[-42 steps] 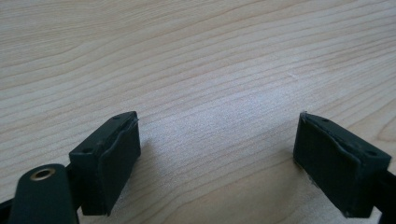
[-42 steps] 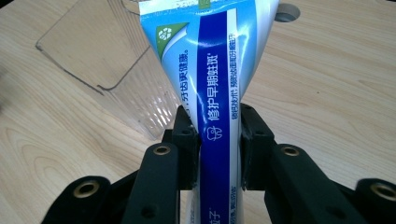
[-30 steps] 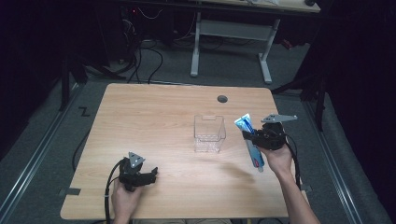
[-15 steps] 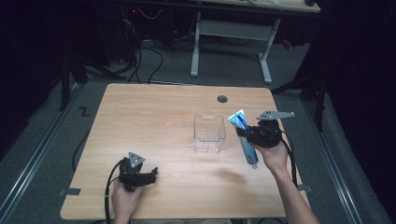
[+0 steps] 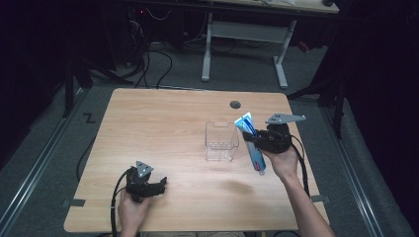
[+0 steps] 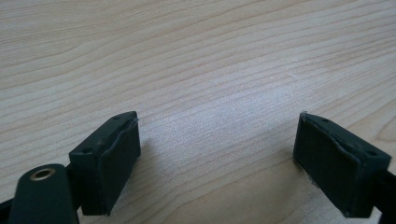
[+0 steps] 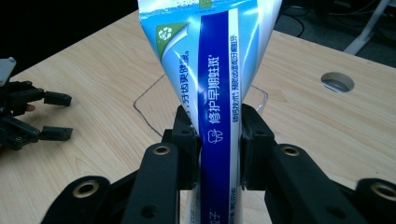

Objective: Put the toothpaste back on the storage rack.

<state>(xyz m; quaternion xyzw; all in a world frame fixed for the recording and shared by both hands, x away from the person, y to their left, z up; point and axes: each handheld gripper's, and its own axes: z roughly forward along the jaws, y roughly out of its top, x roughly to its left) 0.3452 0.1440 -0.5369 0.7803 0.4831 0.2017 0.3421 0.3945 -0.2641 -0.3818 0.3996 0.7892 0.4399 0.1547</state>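
Observation:
A blue and white toothpaste tube (image 5: 252,143) hangs tilted in the air at the table's right side, its flat end up and toward the clear plastic box (image 5: 222,142). My right gripper (image 5: 253,140) is shut on the tube's middle; in the right gripper view both pads squeeze the tube (image 7: 217,84), with the box's rim (image 7: 144,102) behind it. My left gripper (image 5: 161,184) rests near the table's front left edge. Its pads (image 6: 109,158) stand wide apart over bare wood, open with nothing between them.
The wooden table (image 5: 158,128) has a round cable hole (image 5: 235,104) at the back right. Dark floor with cables and a white desk frame (image 5: 247,44) lies beyond the far edge. In the right gripper view, the left gripper (image 7: 28,116) lies at far left.
My right gripper has lifted the toothpaste tube and carried it left toward the clear box. The left gripper has stayed put.

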